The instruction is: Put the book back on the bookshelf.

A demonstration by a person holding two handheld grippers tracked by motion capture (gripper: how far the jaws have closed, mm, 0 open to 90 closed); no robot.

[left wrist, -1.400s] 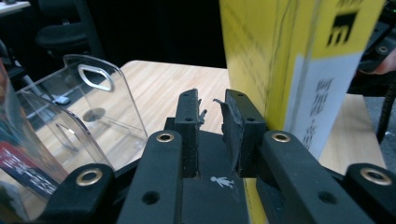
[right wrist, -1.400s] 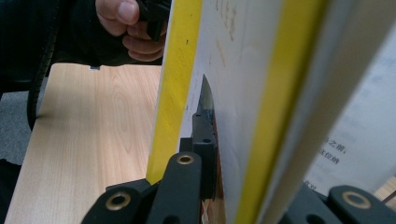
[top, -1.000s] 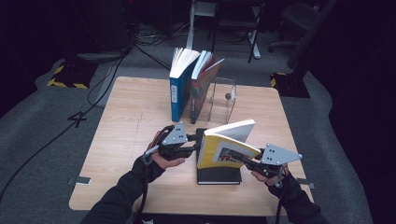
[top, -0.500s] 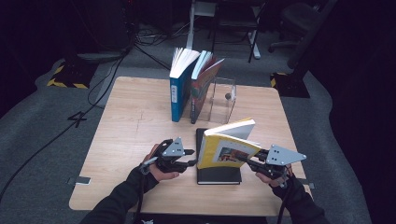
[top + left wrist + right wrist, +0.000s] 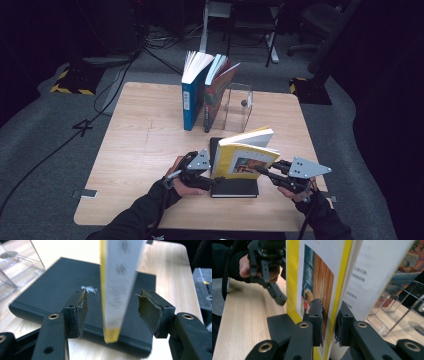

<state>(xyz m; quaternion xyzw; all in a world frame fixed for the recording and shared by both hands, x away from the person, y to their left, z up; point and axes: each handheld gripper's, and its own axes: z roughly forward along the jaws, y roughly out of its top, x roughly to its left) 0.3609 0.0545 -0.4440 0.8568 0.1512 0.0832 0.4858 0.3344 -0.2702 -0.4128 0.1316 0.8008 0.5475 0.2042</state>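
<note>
wooden table (image 5: 140,150) carries everything; landmark = black notebook (image 5: 235,187), lying flat near the table's front edge. behind the notebook, toward the table's far edge: tall blue book (image 5: 189,102) upright, pages fanned at top, with a red-covered book (image 5: 216,95) leaning against its right side. clear acrylic bookend (image 5: 239,107) just right of those two, straight behind the notebook. yellow-covered book (image 5: 242,157) stands on edge above the notebook, tilted, page block uppermost. right gripper (image 5: 264,172) at the notebook's right side: jaws clamped on the yellow book's front cover, pads pressing either face of it in the right gripper view. left gripper (image 5: 212,181) at the notebook's left side: jaws apart, just been opening; yellow book's spine edge sits between the pads (image 5: 81,311), touching neither.
</note>
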